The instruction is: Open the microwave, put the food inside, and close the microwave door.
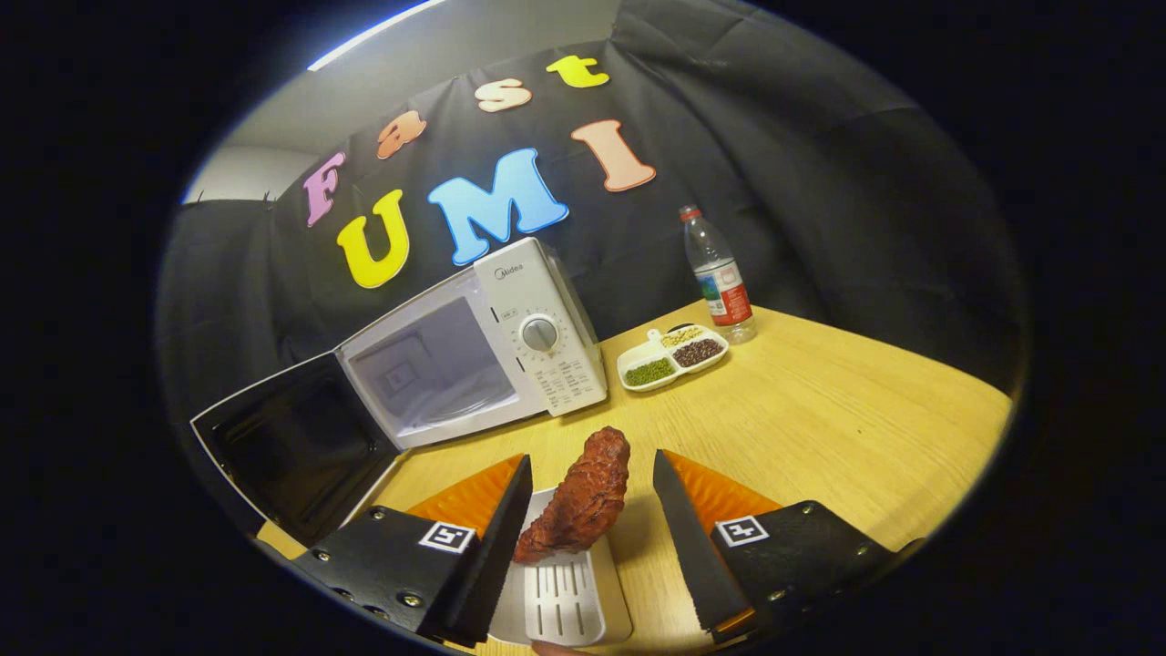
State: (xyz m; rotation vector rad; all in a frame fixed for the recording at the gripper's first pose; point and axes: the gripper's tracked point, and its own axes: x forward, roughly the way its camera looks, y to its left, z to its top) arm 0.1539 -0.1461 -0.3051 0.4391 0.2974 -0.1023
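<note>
Your gripper (592, 510) was spread wide, grasping nothing; the food (580, 501) lay between its fingers on a slotted tray (557, 597). Microwave (474, 346) stood open at eleven o'clock. You needed to close squarely on the meat's middle.

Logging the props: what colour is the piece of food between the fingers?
Reddish-brown, glazed-looking food, seen best in the gripper view.

I read one brand: "Midea", atop the control panel of the microwave (474, 346). Print under its dial and the label on the bottle (720, 278) are too small for me.
</note>
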